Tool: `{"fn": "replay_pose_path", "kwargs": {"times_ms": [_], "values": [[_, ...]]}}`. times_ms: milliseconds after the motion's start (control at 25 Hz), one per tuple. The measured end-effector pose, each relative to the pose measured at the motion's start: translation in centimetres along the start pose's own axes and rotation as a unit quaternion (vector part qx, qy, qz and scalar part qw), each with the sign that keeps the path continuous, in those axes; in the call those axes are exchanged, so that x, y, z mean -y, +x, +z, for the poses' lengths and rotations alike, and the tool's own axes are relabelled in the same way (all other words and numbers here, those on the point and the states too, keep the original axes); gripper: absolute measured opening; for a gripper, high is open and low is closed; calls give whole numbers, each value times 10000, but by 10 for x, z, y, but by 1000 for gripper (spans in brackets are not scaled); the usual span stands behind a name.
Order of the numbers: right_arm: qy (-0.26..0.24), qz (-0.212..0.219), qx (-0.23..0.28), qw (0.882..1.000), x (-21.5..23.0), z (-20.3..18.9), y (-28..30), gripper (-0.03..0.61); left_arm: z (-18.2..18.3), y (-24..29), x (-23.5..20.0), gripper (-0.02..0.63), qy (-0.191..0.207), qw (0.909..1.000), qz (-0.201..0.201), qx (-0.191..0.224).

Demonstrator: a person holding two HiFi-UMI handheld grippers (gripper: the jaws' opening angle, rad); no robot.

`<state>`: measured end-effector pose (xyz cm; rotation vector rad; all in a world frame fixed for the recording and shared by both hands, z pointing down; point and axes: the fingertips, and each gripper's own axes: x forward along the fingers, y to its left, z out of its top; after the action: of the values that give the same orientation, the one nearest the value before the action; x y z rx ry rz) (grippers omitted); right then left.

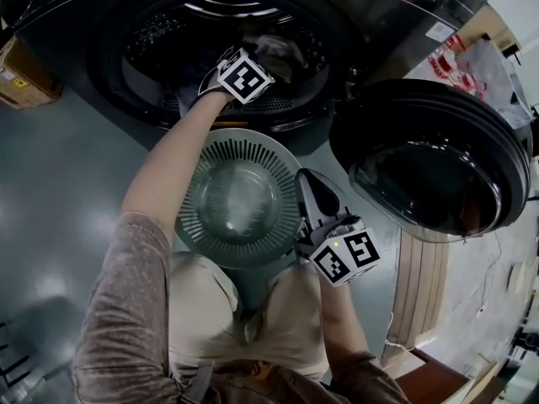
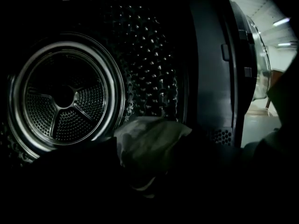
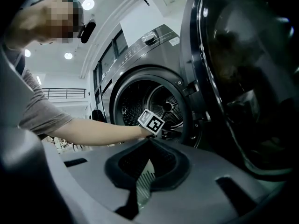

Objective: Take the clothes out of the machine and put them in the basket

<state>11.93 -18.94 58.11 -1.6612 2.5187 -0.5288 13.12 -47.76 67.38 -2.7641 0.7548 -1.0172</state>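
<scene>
The dark washing machine (image 1: 101,23) stands with its drum (image 2: 70,99) open. My left gripper (image 1: 244,72) is stretched into the opening, only its marker cube showing. In the left gripper view a pale crumpled cloth (image 2: 149,141) lies right ahead among dark clothes, and the jaws are lost in the dark. A round grey-green slatted basket (image 1: 202,162) sits on the floor below the opening, with nothing visible in it. My right gripper (image 1: 316,196) hovers over the basket's right rim. It is shut and holds nothing, and basket slats (image 3: 144,183) show through its gap.
The round machine door (image 1: 429,162) hangs open at the right, close to my right gripper. A cardboard box (image 1: 21,74) sits at the far left. A red-and-white plastic bag (image 1: 472,66) lies behind the door. Grey floor (image 1: 59,192) spreads left of the basket.
</scene>
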Motion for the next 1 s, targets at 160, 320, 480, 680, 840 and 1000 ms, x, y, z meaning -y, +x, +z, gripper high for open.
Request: {"fn": "replay_pose_path", "kwargs": {"times_ms": [160, 320, 480, 680, 840, 1000], "values": [[-18, 15, -57, 10000, 0, -5, 4, -2, -1, 9, 4, 386, 184, 9991, -233, -319], [-1, 9, -107, 9999, 0, -8, 6, -2, -10, 12, 8, 295, 214, 9976, -424, -499], [7, 7, -113, 9999, 2, -8, 8, -2, -10, 13, 12, 210, 230, 9969, -573, -483], [7, -29, -113, 9999, 3, -7, 4, -2, -13, 10, 13, 77, 384, 9963, -409, -647], [-30, -26, -142, 9999, 1, -7, 0, -2, -12, 4, 13, 46, 250, 9987, -118, -434], [-90, 71, -122, 9999, -5, -4, 1, -2, -1, -18, 8, 44, 15, 9997, 222, -49]]}}
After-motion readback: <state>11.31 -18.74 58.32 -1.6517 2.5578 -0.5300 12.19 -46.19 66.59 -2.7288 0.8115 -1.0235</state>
